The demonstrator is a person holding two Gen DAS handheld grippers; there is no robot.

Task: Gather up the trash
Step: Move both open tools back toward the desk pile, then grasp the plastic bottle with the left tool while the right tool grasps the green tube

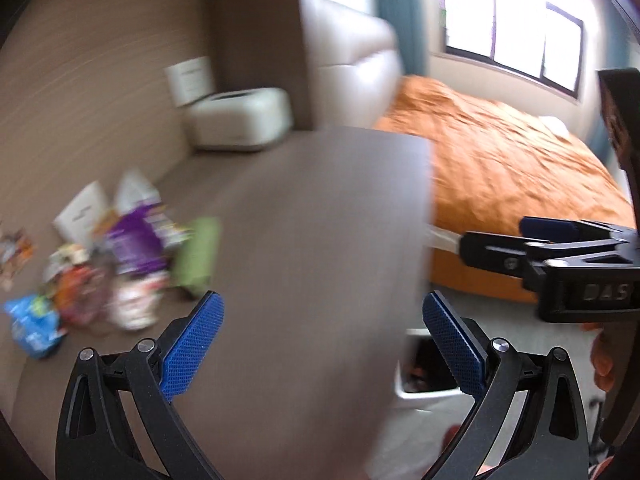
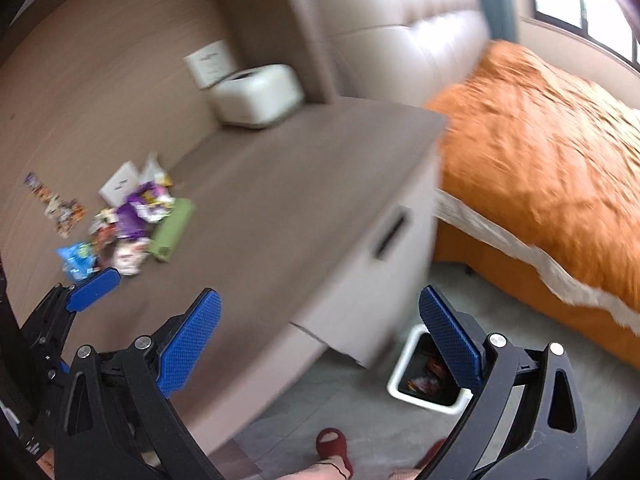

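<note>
A pile of trash wrappers (image 1: 116, 264) lies on the brown tabletop (image 1: 300, 240) at the left: purple, green, blue, orange and white packets. It also shows in the right wrist view (image 2: 132, 224). My left gripper (image 1: 322, 344) is open and empty, above the table to the right of the pile. My right gripper (image 2: 320, 344) is open and empty, over the table's front edge. A white trash bin (image 2: 428, 368) with wrappers inside stands on the floor below the table's corner; it also shows in the left wrist view (image 1: 424, 368). Both views are blurred.
A white box-shaped device (image 1: 240, 120) and a white card (image 1: 190, 80) stand at the table's back. An orange bed (image 1: 512, 176) lies to the right, a padded headboard (image 2: 400, 40) behind. My right gripper shows at the left wrist view's right edge (image 1: 560, 256). A foot in a red slipper (image 2: 334, 452) is on the floor.
</note>
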